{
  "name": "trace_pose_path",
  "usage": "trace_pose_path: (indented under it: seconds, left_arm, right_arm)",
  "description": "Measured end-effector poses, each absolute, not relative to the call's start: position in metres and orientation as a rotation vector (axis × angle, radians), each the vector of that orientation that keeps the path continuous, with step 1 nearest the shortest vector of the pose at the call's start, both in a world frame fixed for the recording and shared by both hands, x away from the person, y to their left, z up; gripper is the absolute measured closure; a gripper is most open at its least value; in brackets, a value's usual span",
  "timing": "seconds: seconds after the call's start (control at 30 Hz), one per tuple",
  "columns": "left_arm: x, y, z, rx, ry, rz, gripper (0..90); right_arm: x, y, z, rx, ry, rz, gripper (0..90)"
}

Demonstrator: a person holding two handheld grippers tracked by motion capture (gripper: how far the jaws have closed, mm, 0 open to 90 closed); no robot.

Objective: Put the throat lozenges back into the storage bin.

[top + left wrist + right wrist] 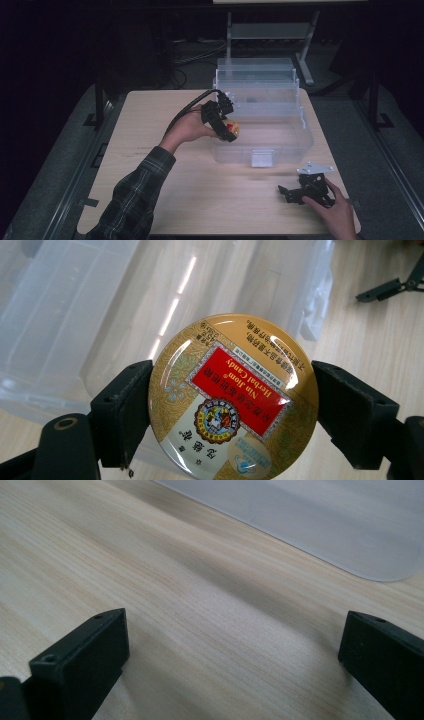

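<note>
High view. My left hand-held gripper (226,125) is raised at centre frame, clamping a round gold metal candy tin with a red label (231,130) at the left wall of the clear rectangular plastic storage box (295,145), just above its rim. My right hand-held gripper (300,192) rests on the pale wooden surface (200,200) at lower right, well apart from the box. Risk: if I release now, the tin may strike the rim and fall outside onto the surface. Cause: the tin sits over the wall, not yet clearly over the box floor.

Left gripper view. The two jaws stand wide, closed on opposite edges of the tin (232,400), which faces the camera with its label upside down. Contact is only at the smooth curved rim on each side. Risk: the tin may rotate or slip out between the pads. Cause: a narrow grip on glossy metal. The box (60,320) lies behind, upper left.

Right gripper view. The jaws are spread wide at the lower corners and hold nothing; bare surface (200,630) lies between them. The box corner (350,525) shows at upper right.
</note>
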State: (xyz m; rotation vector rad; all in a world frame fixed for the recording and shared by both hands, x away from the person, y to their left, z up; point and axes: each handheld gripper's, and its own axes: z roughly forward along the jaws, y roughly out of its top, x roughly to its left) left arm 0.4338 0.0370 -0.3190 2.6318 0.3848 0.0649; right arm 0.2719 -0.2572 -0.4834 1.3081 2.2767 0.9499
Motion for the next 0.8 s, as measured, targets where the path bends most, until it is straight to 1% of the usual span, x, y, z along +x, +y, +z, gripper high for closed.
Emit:
trace_pose_path:
  seconds: [0.23,0.8]
  left_arm:
    - [0.442,0.030,-0.321,2.639,0.389,0.069,19.7]
    - [0.454,0.029,-0.344,2.680,0.440,0.040,19.7]
  right_arm:
    - [0.272,-0.257,-0.483,1.310,2.277,0.952,0.0]
    - [0.272,-0.257,-0.483,1.311,2.276,0.950,0.0]
